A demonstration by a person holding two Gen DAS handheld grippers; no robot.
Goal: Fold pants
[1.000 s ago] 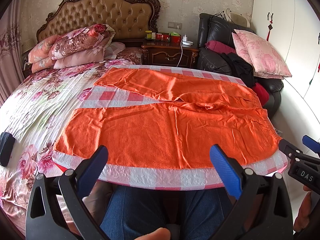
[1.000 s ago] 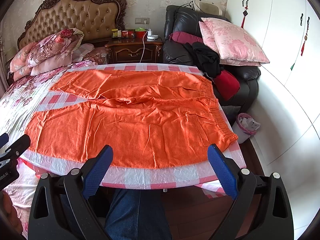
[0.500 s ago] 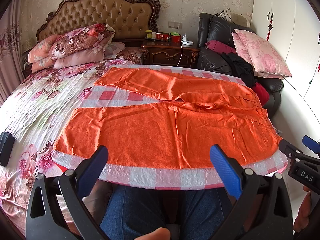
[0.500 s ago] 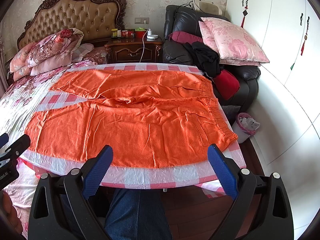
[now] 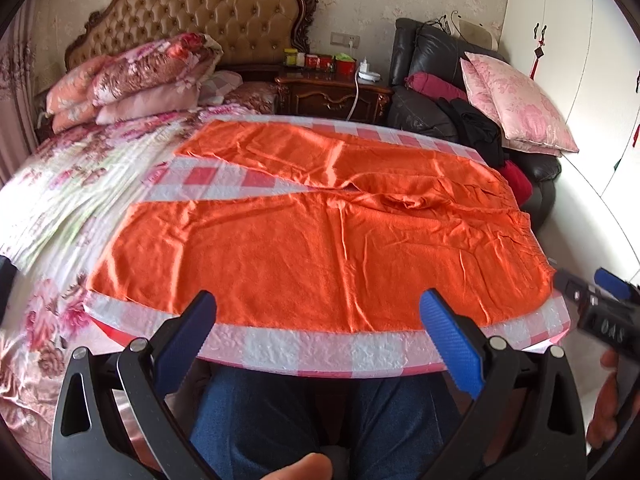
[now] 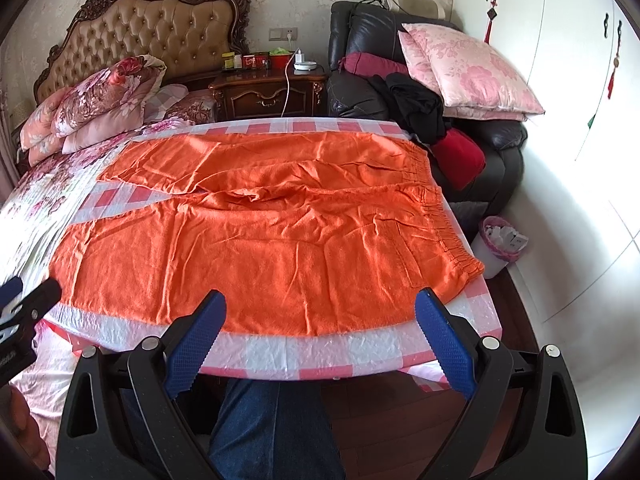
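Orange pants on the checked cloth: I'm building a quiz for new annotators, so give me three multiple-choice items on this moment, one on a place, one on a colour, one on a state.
1. On which side does the waistband of the orange pants lie?
A. the left gripper's side
B. the right gripper's side
C. towards the headboard

2. What colour are the pads of the right gripper?
A. blue
B. green
C. yellow

3. How do the pants lie?
A. folded in half
B. rolled up
C. spread flat, legs apart

Answers:
1. B, the gathered elastic edge is near the right end of the pink checked cloth.
2. A, both pads show blue in the right wrist view.
3. C, a wedge of cloth shows between the two legs, and neither the right gripper nor the left gripper holds any fabric; both pairs of jaws stand wide.
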